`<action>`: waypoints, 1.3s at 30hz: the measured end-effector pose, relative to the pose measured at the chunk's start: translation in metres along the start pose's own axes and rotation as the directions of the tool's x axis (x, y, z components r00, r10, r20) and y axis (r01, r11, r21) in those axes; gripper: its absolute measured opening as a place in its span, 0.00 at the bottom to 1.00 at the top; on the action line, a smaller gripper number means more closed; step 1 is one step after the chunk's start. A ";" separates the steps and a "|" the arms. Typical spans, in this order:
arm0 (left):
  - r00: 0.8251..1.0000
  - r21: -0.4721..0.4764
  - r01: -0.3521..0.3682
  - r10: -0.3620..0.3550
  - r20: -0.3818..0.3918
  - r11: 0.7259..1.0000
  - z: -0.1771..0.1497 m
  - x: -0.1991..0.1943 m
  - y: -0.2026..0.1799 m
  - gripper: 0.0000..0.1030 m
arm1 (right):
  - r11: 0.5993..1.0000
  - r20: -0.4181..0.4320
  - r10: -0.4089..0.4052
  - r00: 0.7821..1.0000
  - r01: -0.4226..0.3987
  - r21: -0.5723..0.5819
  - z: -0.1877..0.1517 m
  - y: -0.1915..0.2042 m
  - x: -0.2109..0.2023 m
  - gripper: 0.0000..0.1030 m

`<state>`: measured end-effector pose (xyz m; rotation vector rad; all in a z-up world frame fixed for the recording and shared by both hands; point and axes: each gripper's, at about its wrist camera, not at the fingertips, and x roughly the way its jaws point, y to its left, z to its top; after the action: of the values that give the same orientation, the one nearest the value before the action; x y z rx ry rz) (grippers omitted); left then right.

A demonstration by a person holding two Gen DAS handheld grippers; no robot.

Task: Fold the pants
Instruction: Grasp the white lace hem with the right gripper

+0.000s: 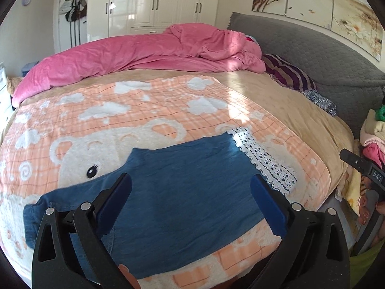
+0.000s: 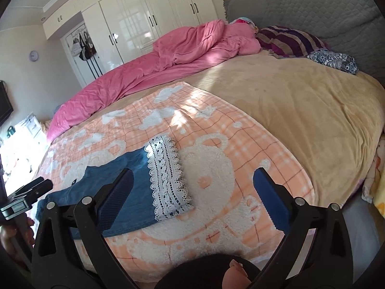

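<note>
Where sunlight crosses the bear blanket (image 1: 168,110), pants (image 1: 182,192) lie flat beside a pink duvet (image 1: 134,55).

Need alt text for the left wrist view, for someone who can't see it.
Blue pants with a white lace hem lie flat on a peach bear-print blanket on the bed; the open left gripper is above them, holding nothing. A pink duvet is bunched behind.

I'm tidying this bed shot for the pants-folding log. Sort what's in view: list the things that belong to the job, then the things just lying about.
Job:
blue pants with white lace hem
left gripper, fingers open
right gripper, fingers open
bear blanket under the pants

Lying about:
pink duvet
striped pillow
patterned cloth
tan sheet
</note>
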<state>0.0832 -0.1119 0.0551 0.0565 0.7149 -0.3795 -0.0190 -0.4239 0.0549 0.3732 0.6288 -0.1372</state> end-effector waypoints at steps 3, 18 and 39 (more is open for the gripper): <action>1.000 0.034 0.012 -0.012 -0.005 0.999 0.012 0.012 -0.014 0.96 | 1.000 -0.021 0.019 1.000 -0.018 0.007 -0.004 -0.001 0.008 0.91; 0.996 0.150 0.024 -0.011 -0.090 0.988 0.050 0.094 -0.054 0.96 | 0.994 -0.166 0.108 0.980 -0.100 0.054 -0.028 0.026 0.061 0.91; 0.955 0.109 0.133 -0.098 -0.280 0.985 0.074 0.232 -0.056 0.94 | 0.985 -0.275 0.166 0.947 -0.144 0.098 -0.057 0.027 0.106 0.70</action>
<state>0.2702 -0.2518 -0.0352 0.1910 0.9705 -0.5358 0.0418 -0.3786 -0.0428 0.5209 0.8752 0.0442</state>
